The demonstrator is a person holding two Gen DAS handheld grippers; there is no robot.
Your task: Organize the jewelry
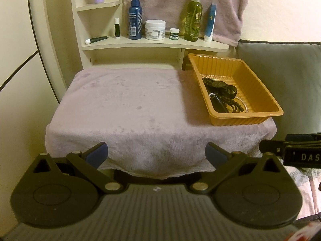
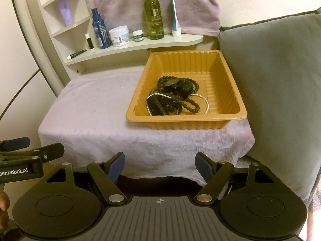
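Tangled together, dark bead necklaces (image 2: 181, 98), a pearl strand (image 2: 206, 102) and a watch (image 2: 172, 83) lie in an orange tray (image 2: 186, 120) on the right side of a towel-covered bench (image 2: 90, 120). Both the left gripper (image 1: 156, 152) and right gripper (image 2: 160, 163) hover before the bench's near edge, spread wide, grasping nothing.

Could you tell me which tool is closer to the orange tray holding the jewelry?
Right. The right tool faces the orange tray nearly head-on; the left tool sits left of it, by the bare towel.
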